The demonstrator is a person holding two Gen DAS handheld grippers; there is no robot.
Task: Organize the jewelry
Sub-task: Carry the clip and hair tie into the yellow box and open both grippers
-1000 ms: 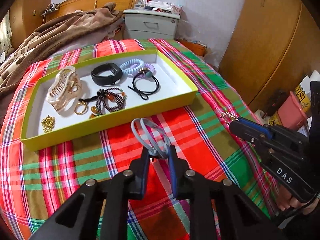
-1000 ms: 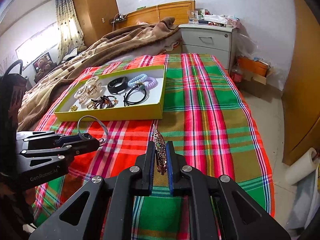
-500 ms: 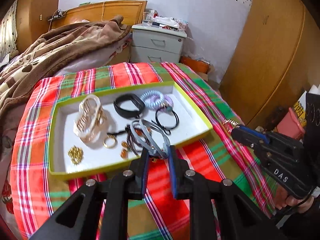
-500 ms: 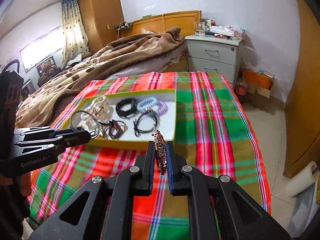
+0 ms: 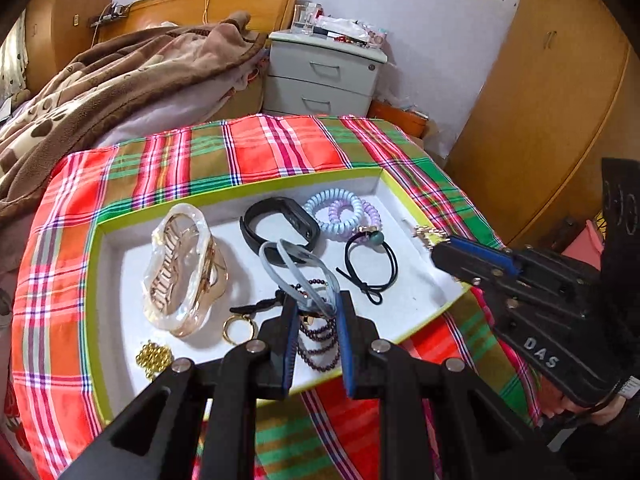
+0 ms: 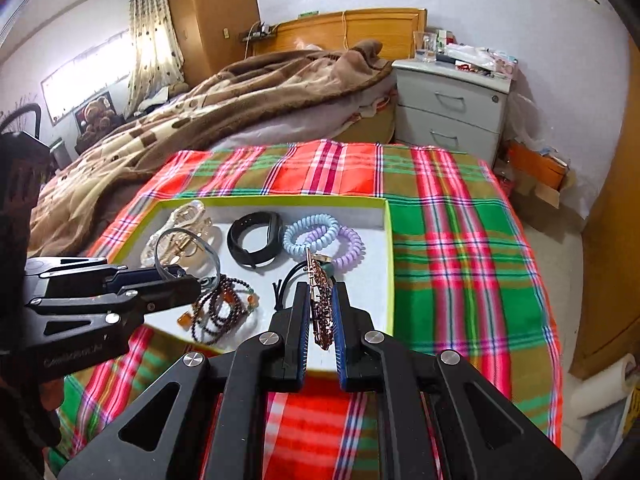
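Left gripper point(image 5: 316, 312), clamped on a grey hair tie point(image 5: 294, 268), and right gripper point(image 6: 320, 308), clamped on a gold hair clip point(image 6: 320, 300), both hang above the tray's point(image 5: 94, 280) near edge, open floor directly beneath.

Two coil hair ties point(image 5: 340, 212), one black band point(image 5: 280, 228), one claw clip point(image 5: 180, 272) (all in one tray point(image 5: 424, 208)).
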